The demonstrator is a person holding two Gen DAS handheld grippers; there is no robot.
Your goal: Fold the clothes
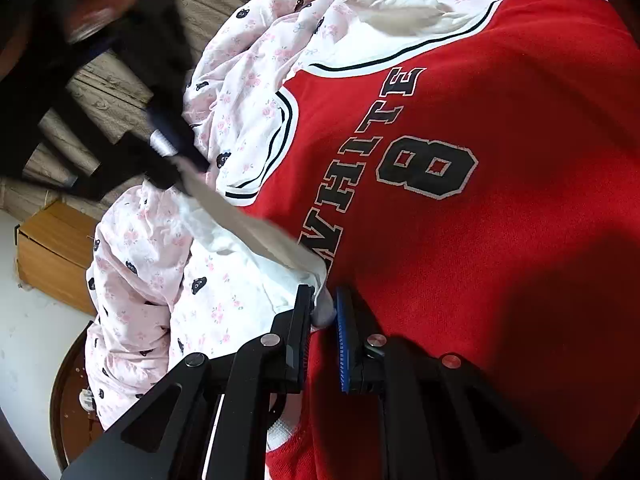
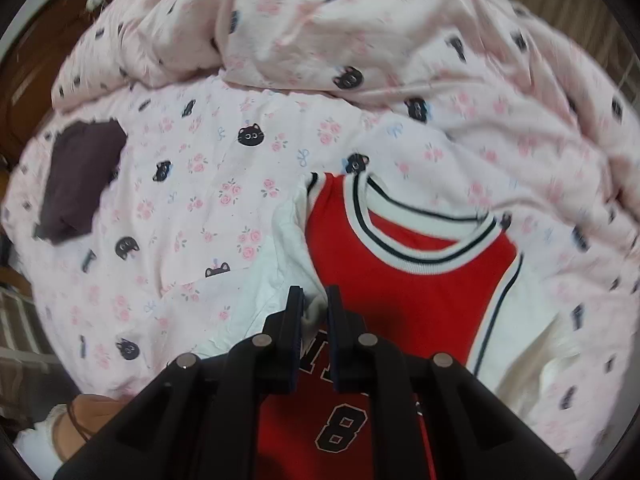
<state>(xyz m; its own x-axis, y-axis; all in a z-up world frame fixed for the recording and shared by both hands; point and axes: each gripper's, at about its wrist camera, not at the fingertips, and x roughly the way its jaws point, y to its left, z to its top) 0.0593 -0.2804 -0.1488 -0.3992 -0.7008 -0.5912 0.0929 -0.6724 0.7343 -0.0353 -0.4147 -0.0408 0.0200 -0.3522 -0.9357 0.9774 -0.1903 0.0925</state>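
A red jersey top (image 1: 480, 240) with white sleeves, black "WHITE 8" lettering and a striped collar lies on a pink cat-print bedsheet (image 1: 160, 280). My left gripper (image 1: 323, 312) is shut on the white sleeve edge (image 1: 280, 256) at the top's side. The right gripper (image 1: 168, 148) shows blurred in the left wrist view, holding the same sleeve stretched taut. In the right wrist view the red top (image 2: 412, 280) lies below the collar (image 2: 420, 236), and my right gripper (image 2: 316, 308) is shut on white sleeve fabric (image 2: 288, 256).
A crumpled pink quilt (image 2: 340, 20) is bunched at the back of the bed. A dark folded garment (image 2: 80, 184) lies on the sheet at left. A wooden box (image 1: 52, 256) and round brown stool (image 1: 68, 392) stand on the floor beside the bed.
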